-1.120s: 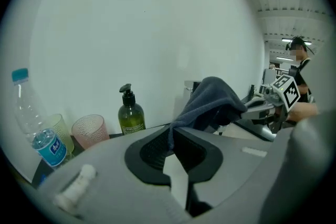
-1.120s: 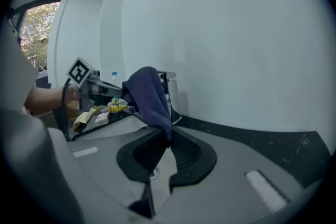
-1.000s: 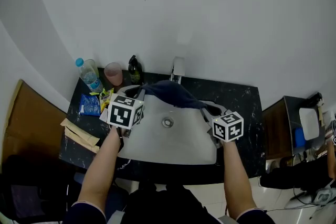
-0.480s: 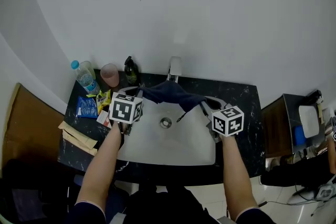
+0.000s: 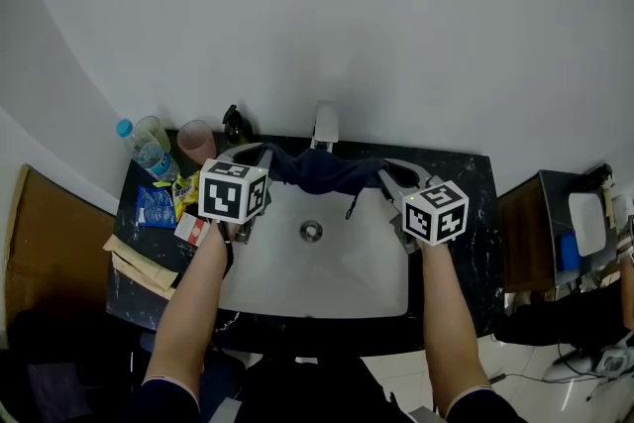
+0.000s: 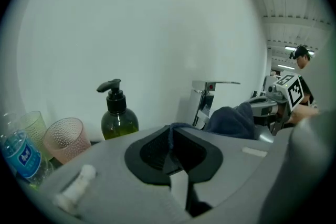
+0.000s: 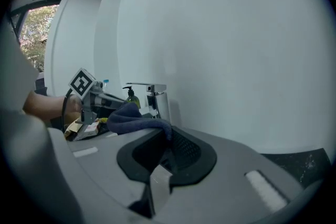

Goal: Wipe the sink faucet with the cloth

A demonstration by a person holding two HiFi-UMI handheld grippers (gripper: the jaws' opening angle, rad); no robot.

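Observation:
A dark blue cloth [image 5: 325, 172] is stretched between my two grippers, over the back of the white sink [image 5: 327, 267] and just in front of the chrome faucet [image 5: 324, 126]. My left gripper [image 5: 260, 154] is shut on the cloth's left end [image 6: 170, 131]. My right gripper [image 5: 388, 168] is shut on its right end [image 7: 167, 134]. In the left gripper view the faucet [image 6: 206, 99] stands right behind the bunched cloth [image 6: 233, 120]. In the right gripper view the cloth [image 7: 137, 118] hangs before the faucet [image 7: 154, 99].
Left of the sink on the black counter [image 5: 466, 223] stand a dark soap pump bottle [image 5: 234, 126], a pink cup [image 5: 195, 142], a water bottle [image 5: 142, 150] and some packets [image 5: 158, 206]. A white wall rises right behind the faucet. Brown furniture [image 5: 50, 243] flanks the counter's left.
Both grippers have carried the stretched cloth away from me, from over the basin to close in front of the faucet. The cloth now hangs flatter and tighter between them.

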